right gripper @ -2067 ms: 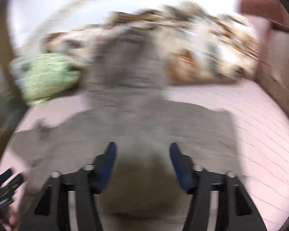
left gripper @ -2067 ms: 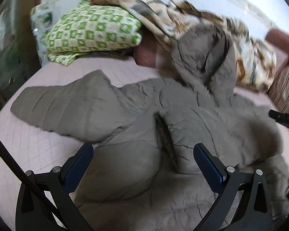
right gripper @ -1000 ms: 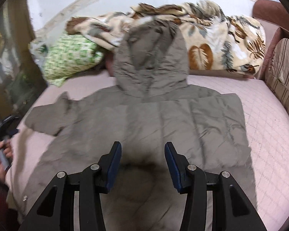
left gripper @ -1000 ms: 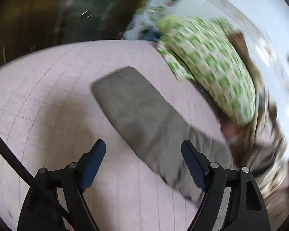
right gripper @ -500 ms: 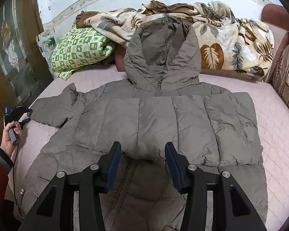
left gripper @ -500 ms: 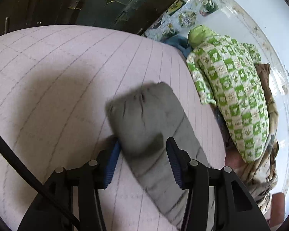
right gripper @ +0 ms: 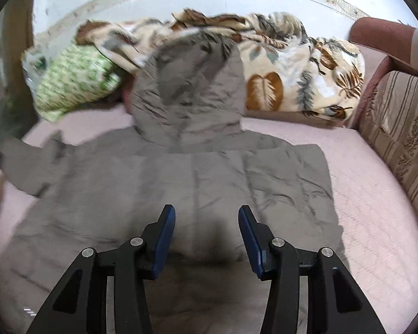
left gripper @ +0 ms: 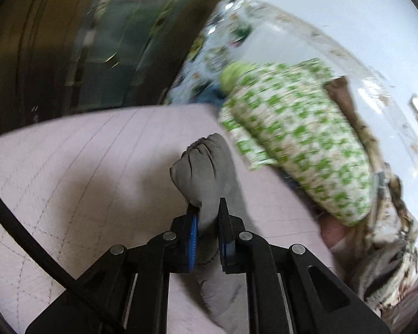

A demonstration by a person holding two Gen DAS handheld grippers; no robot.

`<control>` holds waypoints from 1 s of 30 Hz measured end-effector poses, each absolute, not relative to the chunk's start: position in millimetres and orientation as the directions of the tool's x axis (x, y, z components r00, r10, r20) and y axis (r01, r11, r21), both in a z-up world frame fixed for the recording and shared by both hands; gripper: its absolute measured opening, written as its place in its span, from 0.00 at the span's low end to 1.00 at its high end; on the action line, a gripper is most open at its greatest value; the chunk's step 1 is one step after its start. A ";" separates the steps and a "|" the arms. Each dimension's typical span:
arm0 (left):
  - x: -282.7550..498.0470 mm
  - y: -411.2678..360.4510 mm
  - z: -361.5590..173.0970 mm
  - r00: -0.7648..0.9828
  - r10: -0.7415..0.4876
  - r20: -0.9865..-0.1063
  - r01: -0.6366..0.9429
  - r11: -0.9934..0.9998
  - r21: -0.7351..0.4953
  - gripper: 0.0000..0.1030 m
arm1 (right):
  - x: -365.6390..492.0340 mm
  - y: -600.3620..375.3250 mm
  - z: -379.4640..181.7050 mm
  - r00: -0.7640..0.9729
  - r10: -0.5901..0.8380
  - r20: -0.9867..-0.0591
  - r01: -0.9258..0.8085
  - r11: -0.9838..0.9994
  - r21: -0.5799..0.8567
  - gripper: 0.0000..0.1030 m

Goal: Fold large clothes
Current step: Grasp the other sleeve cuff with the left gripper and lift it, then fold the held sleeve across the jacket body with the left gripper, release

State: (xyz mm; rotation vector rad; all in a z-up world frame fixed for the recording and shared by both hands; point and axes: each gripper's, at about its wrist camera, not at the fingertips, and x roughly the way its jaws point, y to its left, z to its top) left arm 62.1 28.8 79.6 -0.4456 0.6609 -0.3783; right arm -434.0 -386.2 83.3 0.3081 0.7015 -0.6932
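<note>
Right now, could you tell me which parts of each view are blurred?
Left wrist view: the green pillow and dark door behind are smeared, the pinched sleeve fairly crisp. Right wrist view: the left edge blurs, the leaf blanket and coat stay sharper.

Left wrist camera close over the bed's (left gripper: 69, 167) edge; right looks lengthwise; both share the green pillow (left gripper: 295, 142)
</note>
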 end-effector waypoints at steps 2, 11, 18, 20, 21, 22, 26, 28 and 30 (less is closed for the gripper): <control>47.5 21.2 100.6 0.733 -0.495 -0.467 0.234 0.828 -0.510 0.11 | -420.1 -397.0 60.2 0.487 -0.451 -0.748 0.680 0.733 0.000 0.50; -9.5 -13.5 196.1 0.720 -0.596 -0.356 0.399 0.775 -0.490 0.11 | -427.8 -410.5 54.4 0.512 -0.365 -0.778 0.682 0.723 0.110 0.50; -61.7 -48.9 255.6 0.679 -0.667 -0.306 0.508 0.728 -0.460 0.11 | -450.3 -427.9 71.5 0.570 -0.371 -0.733 0.710 0.671 0.212 0.50; -81.4 -64.8 270.1 0.670 -0.680 -0.298 0.542 0.722 -0.429 0.11 | -460.8 -432.0 78.6 0.585 -0.386 -0.713 0.716 0.660 0.230 0.50; -91.4 -72.8 276.5 0.663 -0.688 -0.294 0.559 0.717 -0.418 0.11 | -466.0 -433.1 81.6 0.591 -0.395 -0.703 0.718 0.655 0.235 0.50; -101.1 -81.1 282.6 0.652 -0.701 -0.289 0.577 0.706 -0.410 0.11 | -472.6 -433.1 85.0 0.597 -0.407 -0.692 0.722 0.649 0.240 0.50; -140.0 -119.3 300.2 0.604 -0.746 -0.281 0.640 0.664 -0.387 0.11 | -494.9 -444.0 95.6 0.620 -0.422 -0.662 0.728 0.624 0.283 0.50; -159.0 -138.8 304.8 0.578 -0.765 -0.285 0.667 0.644 -0.374 0.11 | -504.0 -446.9 99.0 0.623 -0.429 -0.654 0.732 0.613 0.296 0.50; -180.2 -162.1 307.5 0.549 -0.784 -0.290 0.697 0.621 -0.358 0.11 | -513.6 -452.3 102.6 0.628 -0.437 -0.645 0.736 0.602 0.309 0.50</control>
